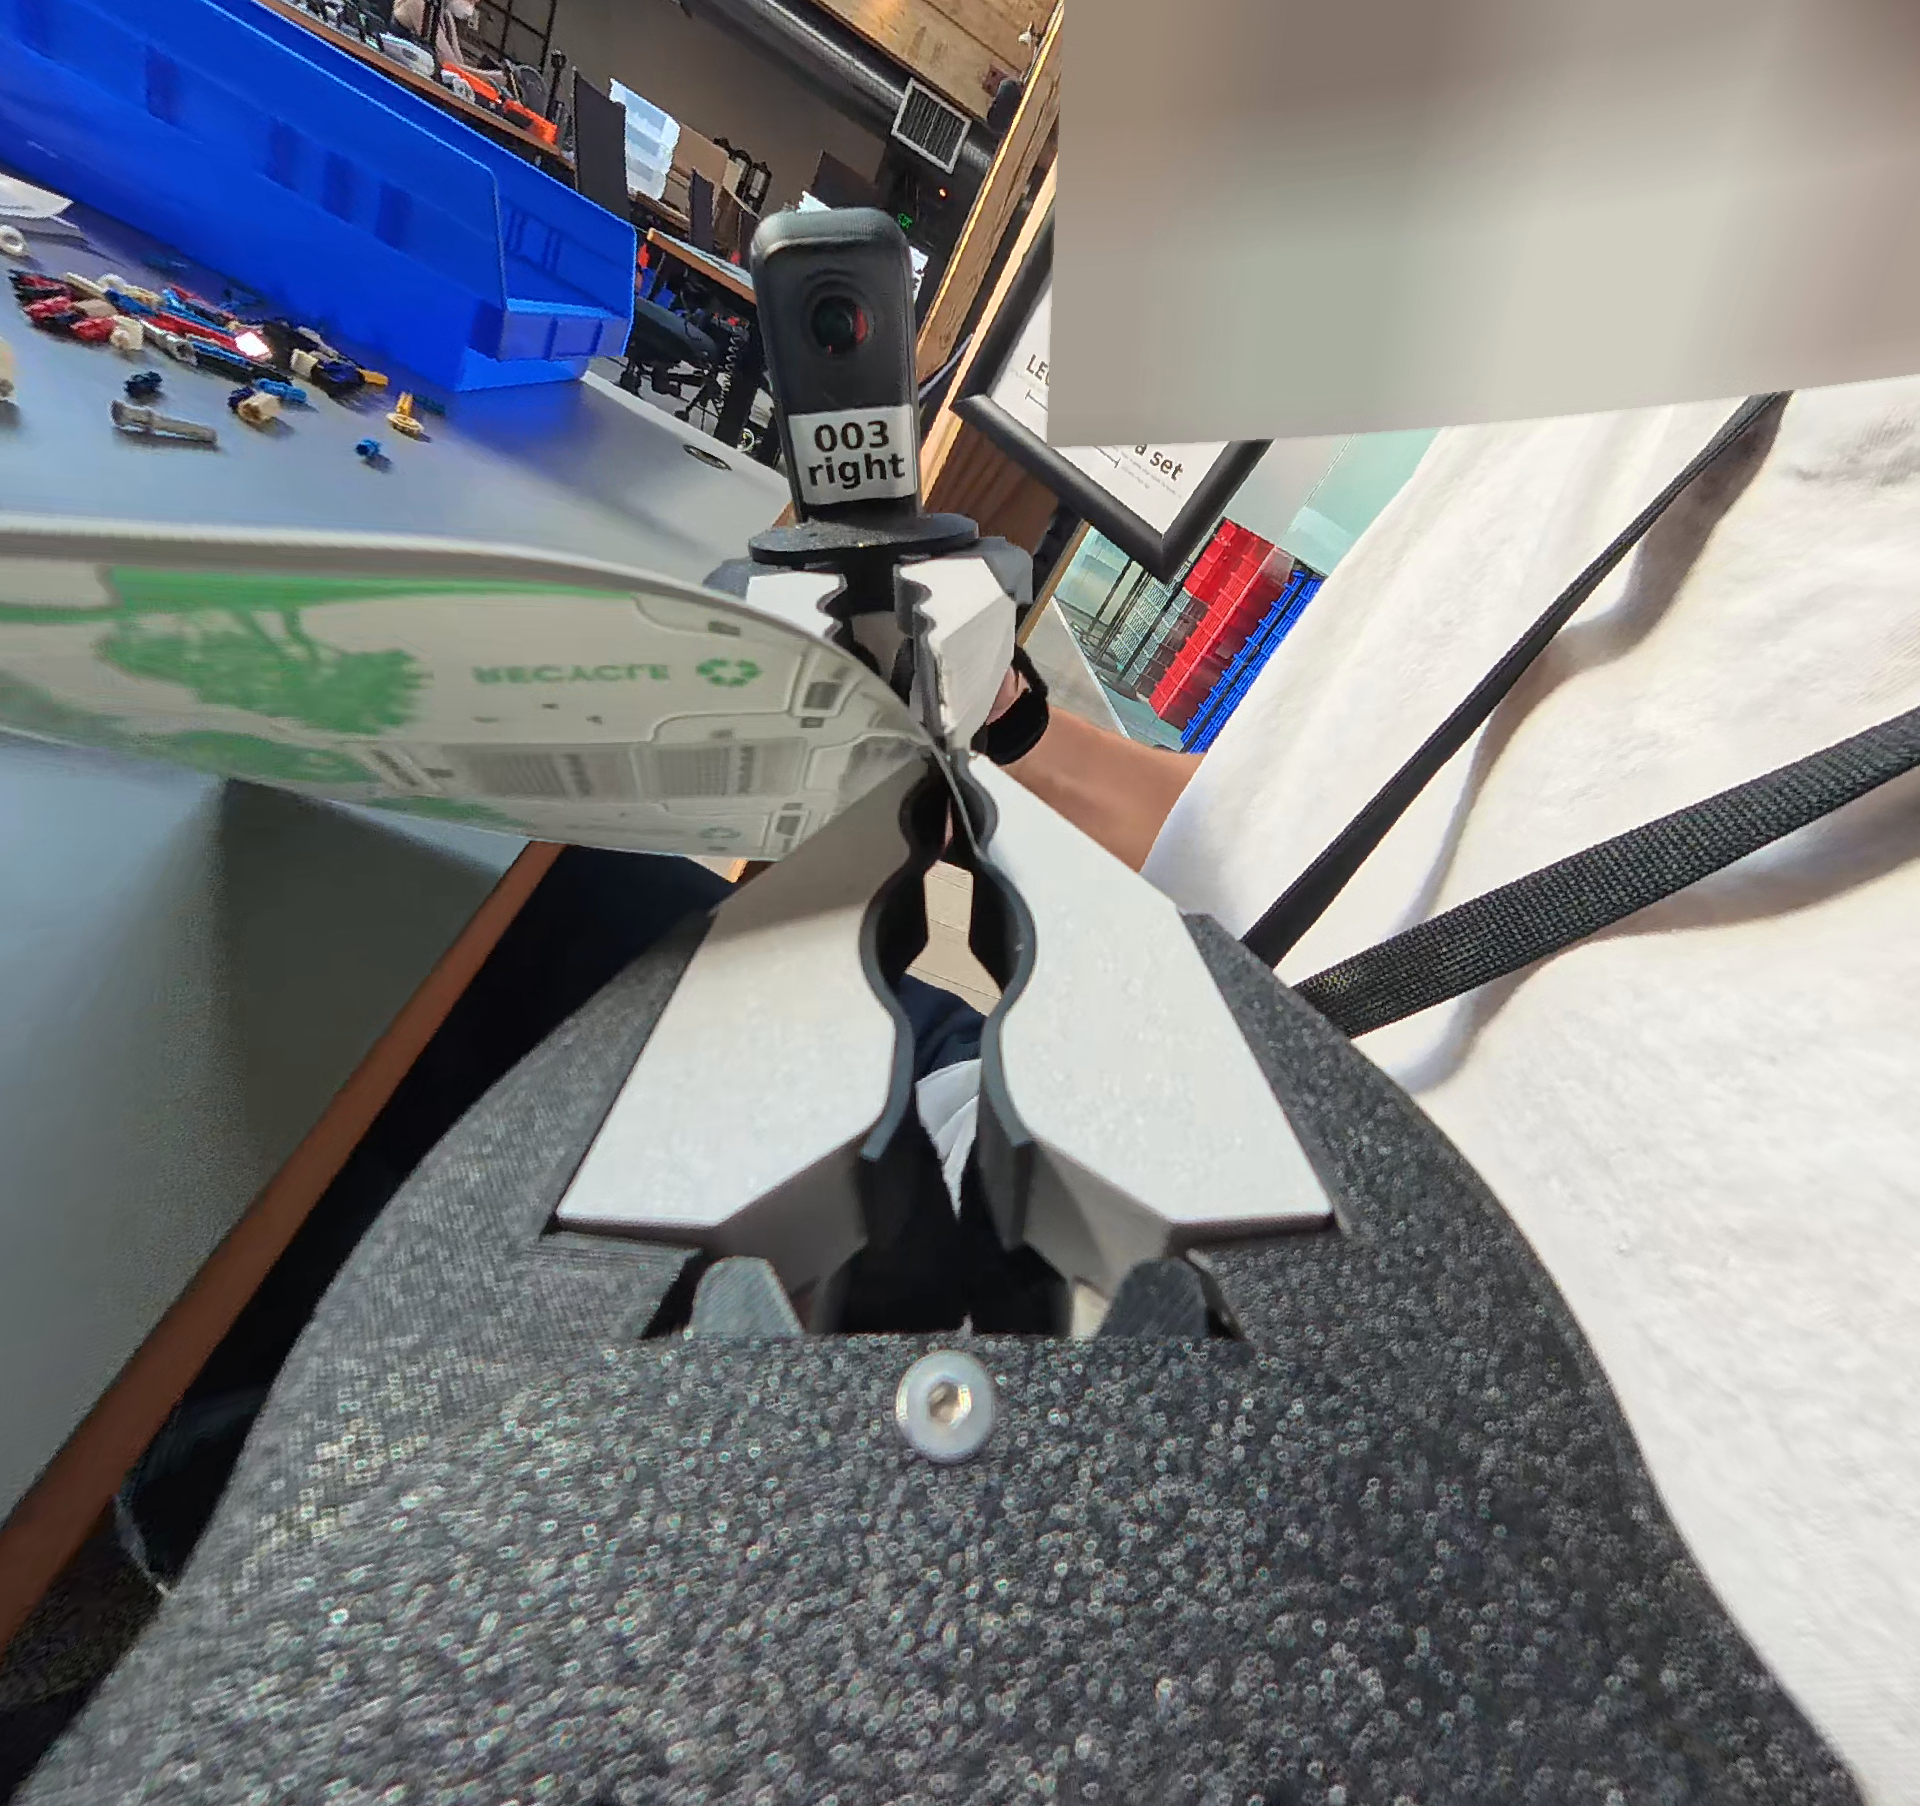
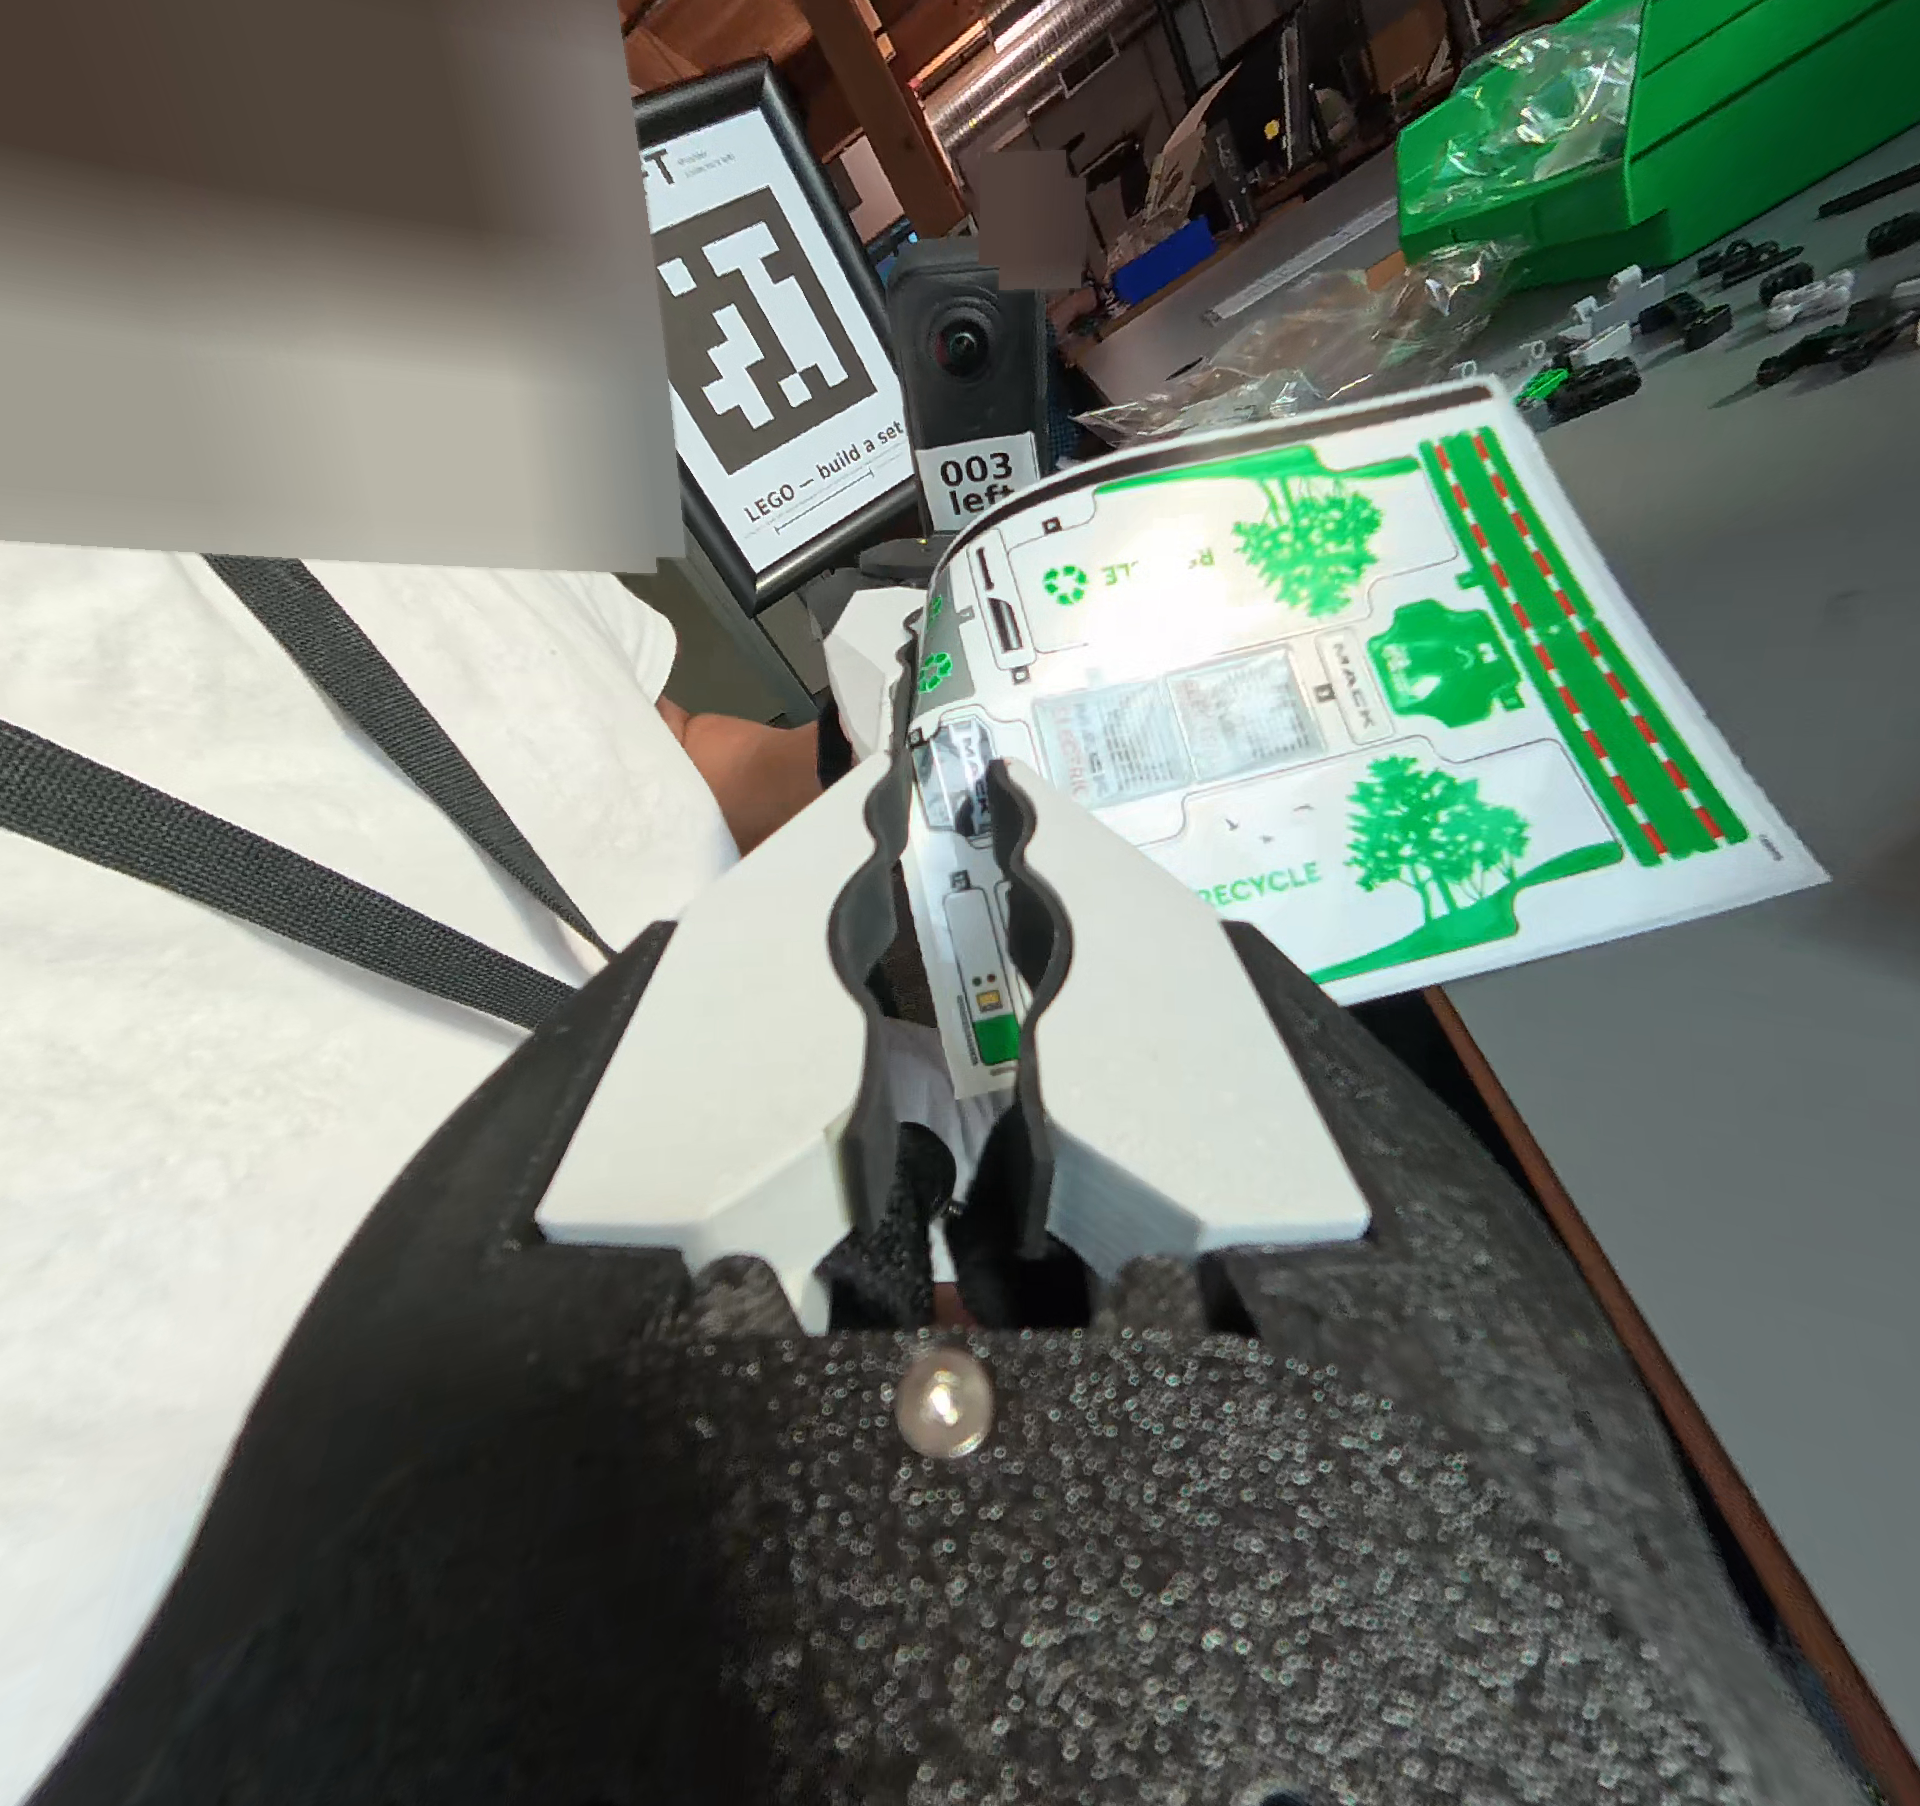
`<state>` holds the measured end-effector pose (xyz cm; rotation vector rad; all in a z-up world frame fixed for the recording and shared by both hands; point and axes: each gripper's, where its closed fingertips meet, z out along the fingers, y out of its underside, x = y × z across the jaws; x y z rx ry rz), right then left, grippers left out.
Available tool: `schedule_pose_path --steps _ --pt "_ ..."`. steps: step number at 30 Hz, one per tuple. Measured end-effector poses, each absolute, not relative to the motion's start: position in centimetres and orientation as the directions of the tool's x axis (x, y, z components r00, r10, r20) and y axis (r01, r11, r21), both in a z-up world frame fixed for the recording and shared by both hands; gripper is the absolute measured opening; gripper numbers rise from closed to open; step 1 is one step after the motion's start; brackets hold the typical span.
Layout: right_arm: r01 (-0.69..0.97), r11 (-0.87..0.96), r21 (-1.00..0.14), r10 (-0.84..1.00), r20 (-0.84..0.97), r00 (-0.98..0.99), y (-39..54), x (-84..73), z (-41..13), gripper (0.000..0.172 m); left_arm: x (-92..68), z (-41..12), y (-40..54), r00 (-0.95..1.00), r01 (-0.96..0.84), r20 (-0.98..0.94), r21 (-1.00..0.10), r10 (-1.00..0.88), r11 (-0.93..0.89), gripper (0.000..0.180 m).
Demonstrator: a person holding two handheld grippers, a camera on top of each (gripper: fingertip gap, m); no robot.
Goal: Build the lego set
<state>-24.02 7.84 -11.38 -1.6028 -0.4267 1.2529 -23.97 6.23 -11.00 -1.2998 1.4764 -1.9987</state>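
Sticker sheet point(image 1: 436, 686) clamped edge-on by left gripper point(image 1: 951, 769), over grey table point(image 1: 260, 977).
From the right: right gripper point(image 2: 940, 790) slightly parted around the same sheet's edge point(image 2: 1351, 717); pad contact unclear.

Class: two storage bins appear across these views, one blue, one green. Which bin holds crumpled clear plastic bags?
The green bin, in the right wrist view, holds the clear plastic bags. The blue bin, in the left wrist view, shows none.

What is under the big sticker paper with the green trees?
Under the sticker sheet is the grey table, near its brown edge. The part directly below is covered. Both grippers, left and right, pinch it.
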Motion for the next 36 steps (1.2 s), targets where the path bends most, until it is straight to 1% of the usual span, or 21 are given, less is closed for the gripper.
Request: schedule_pose_path --steps 4,12,17,20,23,26,27,32,36 --pt "-0.29 -0.44 -0.85 0.763 -0.524 0.378 7.6 -24.0 -11.4 0.017 -23.9 -11.0 6.1 -0.532 -0.235 0.463 -0.885 -0.709 -0.401 0.0" --pt "-0.333 -0.494 -0.803 0.767 -0.583 0.269 7.0 -24.8 -10.9 0.015 -23.7 -10.8 6.1 -0.536 -0.223 0.445 -0.894 -0.717 -0.389 0.0" --pt "-0.378 -0.514 -0.77 0.759 -0.614 0.217 7.0 -24.2 -10.5 0.005 -23.8 -10.8 5.7 -0.54 -0.221 0.425 -0.904 -0.726 -0.365 0.0" --pt "-0.37 -0.511 -0.776 0.757 -0.61 0.233 7.1 -24.1 -10.7 0.001 -23.7 -10.9 5.6 -0.538 -0.225 0.422 -0.906 -0.73 -0.358 0.0" --pt "-0.357 -0.499 -0.79 0.761 -0.596 0.256 7.1 -24.1 -10.8 0.002 -23.7 -10.9 5.6 -0.536 -0.227 0.423 -0.906 -0.731 -0.358 0.0" --pt "-0.354 -0.498 -0.792 0.763 -0.594 0.256 7.0 -24.1 -10.7 0.013 -23.5 -11.0 5.8 -0.527 -0.231 0.428 -0.903 -0.734 -0.361 0.0" --pt "-0.357 -0.498 -0.79 0.76 -0.596 0.258 7.0 -24.0 -10.7 0.014 -23.5 -11.0 5.9 -0.525 -0.231 0.431 -0.902 -0.734 -0.364 0.0" --pt "-0.344 -0.499 -0.795 0.752 -0.595 0.284 7.3 -24.1 -11.1 0.014 -23.4 -11.0 5.6 -0.528 -0.229 0.415 -0.91 -0.74 -0.347 0.0" --pt "-0.344 -0.493 -0.799 0.755 -0.59 0.288 7.3 -24.0 -11.0 0.009 -23.4 -11.0 5.6 -0.528 -0.232 0.415 -0.91 -0.741 -0.344 0.0"
